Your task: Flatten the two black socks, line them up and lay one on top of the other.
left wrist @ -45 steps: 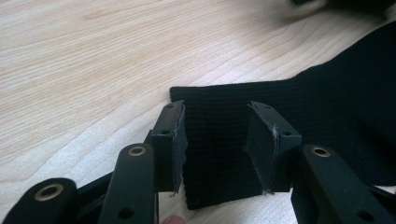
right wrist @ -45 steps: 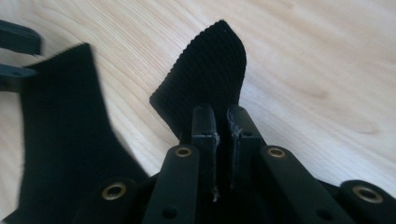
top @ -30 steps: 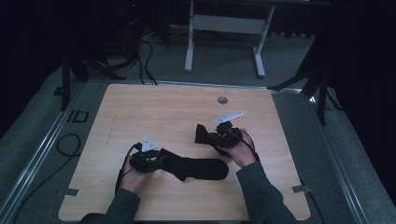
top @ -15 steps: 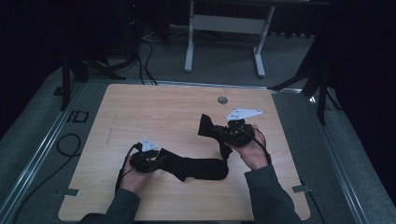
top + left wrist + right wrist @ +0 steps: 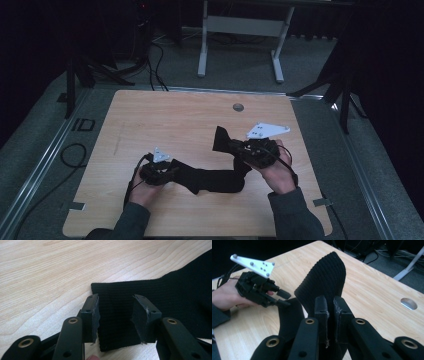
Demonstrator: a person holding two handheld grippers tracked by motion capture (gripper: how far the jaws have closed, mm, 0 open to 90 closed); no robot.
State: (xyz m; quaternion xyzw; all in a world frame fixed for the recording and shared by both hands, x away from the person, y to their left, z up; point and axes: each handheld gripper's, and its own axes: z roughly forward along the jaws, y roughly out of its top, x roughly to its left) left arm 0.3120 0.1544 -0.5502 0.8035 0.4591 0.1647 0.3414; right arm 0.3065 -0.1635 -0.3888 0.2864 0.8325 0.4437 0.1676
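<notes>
A long black sock [image 5: 215, 180] lies across the near part of the wooden table [image 5: 175, 120]. My right gripper [image 5: 235, 147] is shut on one end of the sock and holds that end up off the table, so it stands up as a flap [image 5: 324, 277] above my closed right gripper [image 5: 331, 302]. At the sock's other end sits my left gripper [image 5: 172, 170]. In the left gripper view the left gripper [image 5: 116, 307] is open, pads apart, and that flat end of the sock [image 5: 175, 295] lies between them. The right gripper view also shows the left gripper [image 5: 283, 298] farther off.
A round cable hole [image 5: 238, 107] sits in the far part of the tabletop. A white desk frame [image 5: 240, 30] and cables [image 5: 155, 50] are on the floor behind the table. Another cable [image 5: 75, 155] lies left of the table.
My right gripper has risen and moved right with the sock's end in it, lifting that part of the sock off the table. The left gripper has stayed put.
</notes>
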